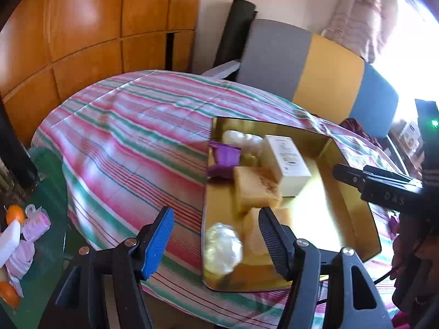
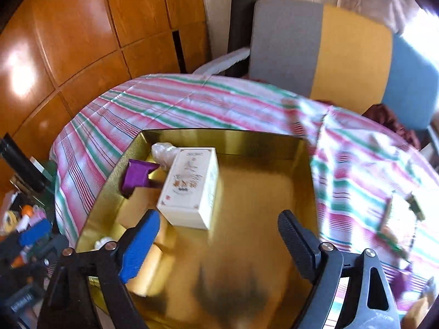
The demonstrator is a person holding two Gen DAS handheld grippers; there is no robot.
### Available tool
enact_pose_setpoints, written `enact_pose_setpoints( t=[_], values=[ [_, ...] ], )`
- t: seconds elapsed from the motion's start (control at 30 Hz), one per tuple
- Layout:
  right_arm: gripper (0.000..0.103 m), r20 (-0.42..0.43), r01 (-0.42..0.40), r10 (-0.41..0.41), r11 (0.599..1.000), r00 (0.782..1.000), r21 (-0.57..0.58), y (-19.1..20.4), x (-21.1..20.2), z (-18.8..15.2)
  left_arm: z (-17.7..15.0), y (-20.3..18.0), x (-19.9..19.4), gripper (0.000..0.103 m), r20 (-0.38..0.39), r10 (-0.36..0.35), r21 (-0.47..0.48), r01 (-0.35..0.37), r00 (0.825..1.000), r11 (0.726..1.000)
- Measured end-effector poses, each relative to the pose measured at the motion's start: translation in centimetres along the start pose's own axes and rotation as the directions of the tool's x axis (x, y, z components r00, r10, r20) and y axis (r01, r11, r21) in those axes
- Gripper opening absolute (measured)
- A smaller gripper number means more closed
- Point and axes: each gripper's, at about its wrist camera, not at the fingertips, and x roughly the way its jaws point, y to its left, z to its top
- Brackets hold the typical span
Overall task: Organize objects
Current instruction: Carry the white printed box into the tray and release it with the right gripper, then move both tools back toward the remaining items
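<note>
A gold tray [image 1: 351,219] lies on the striped tablecloth [image 1: 131,142]. In it are a white printed box [image 1: 288,164], a purple piece [image 1: 225,159], tan blocks [image 1: 255,189] and a white wrapped bundle [image 1: 222,246]. My left gripper [image 1: 215,219] stands open at the tray's near left corner, nothing between its fingers. My right gripper [image 2: 219,219] is open over the tray [image 2: 219,134], its blue finger [image 2: 142,241] beside the white box [image 2: 192,186]; nothing is gripped. The purple piece [image 2: 137,175] and another wrapped bundle [image 2: 164,150] lie behind the box. The right gripper [image 1: 351,171] also reaches in over the tray's right rim.
A chair back [image 1: 315,74] in grey, yellow and blue stands behind the table, and wooden cabinet doors [image 1: 82,27] fill the left. Oranges [image 1: 15,213] and pink packets [image 1: 35,222] lie low at the left. Small blurred items [image 2: 397,219] rest on the cloth right of the tray.
</note>
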Motion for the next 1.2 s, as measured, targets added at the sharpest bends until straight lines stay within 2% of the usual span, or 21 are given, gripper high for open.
enact_pose_setpoints(
  t=[0.2, 0.53, 0.8, 0.97, 1.2],
  values=[
    [0.09, 0.058, 0.068, -0.068, 0.998, 0.996, 0.0, -1.9, -3.6, -2.4, -0.4, -2.7, -1.3, 0.065, 0.01, -0.039, 0.071, 0.038, 0.999, 0.997],
    [0.09, 0.083, 0.136, -0.144, 0.986, 0.986, 0.092, -7.1, -7.6, -5.6, -0.5, -7.3, -2.0, 0.065, 0.015, -0.102, 0.176, 0.098, 0.995, 0.979],
    [0.091, 0.052, 0.23, -0.244, 0.955, 0.968, 0.189, -13.9, -9.8, -7.7, -0.3, -11.9, -1.9, 0.063, -0.01, -0.197, 0.282, 0.191, 0.98, 0.94],
    [0.091, 0.017, 0.323, -0.341, 0.905, 0.94, 0.278, -20.2, -11.7, -8.9, 0.5, -15.5, -1.5, 0.06, -0.039, -0.258, 0.35, 0.255, 0.965, 0.901],
    [0.091, -0.015, 0.426, -0.455, 0.822, 0.891, 0.377, -28.9, -13.1, -10.0, 1.6, -21.7, -0.2, 0.06, -0.082, -0.307, 0.435, 0.311, 0.948, 0.845]
  ],
)
